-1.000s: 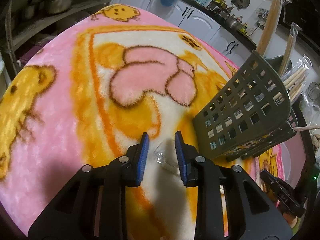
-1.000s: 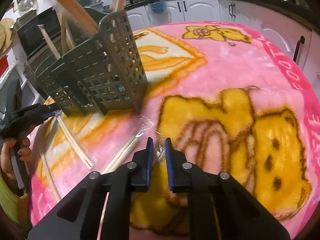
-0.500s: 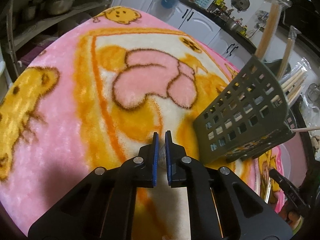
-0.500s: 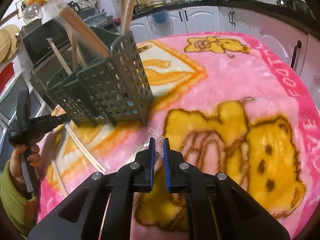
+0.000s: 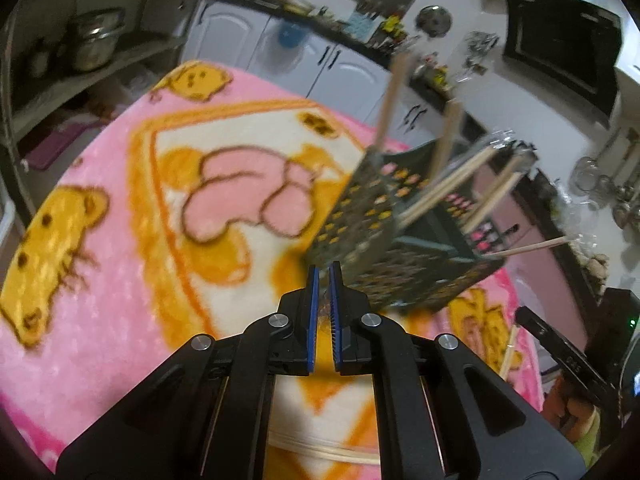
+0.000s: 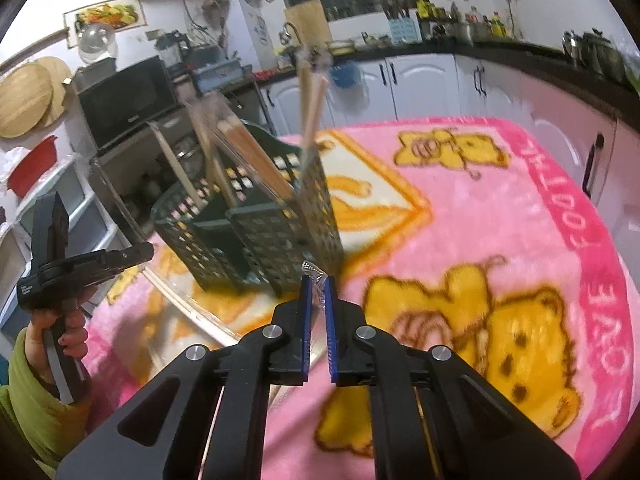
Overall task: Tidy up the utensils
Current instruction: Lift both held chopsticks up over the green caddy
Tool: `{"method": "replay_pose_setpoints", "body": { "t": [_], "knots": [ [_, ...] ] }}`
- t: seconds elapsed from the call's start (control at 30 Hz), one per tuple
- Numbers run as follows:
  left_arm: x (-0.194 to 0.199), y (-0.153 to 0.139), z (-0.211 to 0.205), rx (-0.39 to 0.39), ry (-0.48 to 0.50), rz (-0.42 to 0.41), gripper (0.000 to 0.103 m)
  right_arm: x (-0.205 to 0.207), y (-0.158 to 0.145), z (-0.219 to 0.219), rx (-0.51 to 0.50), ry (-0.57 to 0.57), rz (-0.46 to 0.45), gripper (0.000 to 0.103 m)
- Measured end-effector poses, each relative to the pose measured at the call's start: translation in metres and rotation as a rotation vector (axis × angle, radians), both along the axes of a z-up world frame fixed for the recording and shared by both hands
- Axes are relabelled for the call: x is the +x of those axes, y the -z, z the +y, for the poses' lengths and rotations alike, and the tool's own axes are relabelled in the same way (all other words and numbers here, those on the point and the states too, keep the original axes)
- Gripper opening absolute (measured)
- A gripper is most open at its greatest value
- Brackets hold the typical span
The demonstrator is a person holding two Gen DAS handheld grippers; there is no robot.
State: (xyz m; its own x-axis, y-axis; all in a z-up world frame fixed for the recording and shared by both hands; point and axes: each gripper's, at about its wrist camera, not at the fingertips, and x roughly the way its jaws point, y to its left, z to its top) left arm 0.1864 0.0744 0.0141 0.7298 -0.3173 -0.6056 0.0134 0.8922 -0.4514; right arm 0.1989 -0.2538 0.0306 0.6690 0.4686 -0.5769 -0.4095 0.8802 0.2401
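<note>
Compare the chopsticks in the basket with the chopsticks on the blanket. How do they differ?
1. Pose: the chopsticks in the basket stand leaning, their ends sticking up above the rim; the chopsticks on the blanket lie flat.
2. Place: the first are inside the green basket; the second are outside it, near its base, on the blanket.

Shared: both are pale wood, and both seem to be in clear plastic.
</note>
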Motion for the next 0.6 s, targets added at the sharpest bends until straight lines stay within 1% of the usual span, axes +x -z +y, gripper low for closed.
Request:
{"method": "replay_pose_setpoints", "body": {
  "t": [0.2,0.37,0.6],
  "knots": [
    [-0.009,-0.029,-0.016,-0.002,0.044,-0.070,0.003,-0.009,-0.025,0.010,0.014,-0.040,-0.069,0.006],
    [-0.010,-0.045,-0.024,-0.005,0.077,-0.106,0.003,-0.016,-0.043,0.017,0.022,-0.071,-0.117,0.006],
    [-0.014,-0.068,-0.037,0.013,0.118,-0.168,0.001,-0.023,-0.059,0.023,0.028,-0.095,-0.167,0.005]
  ]
}}
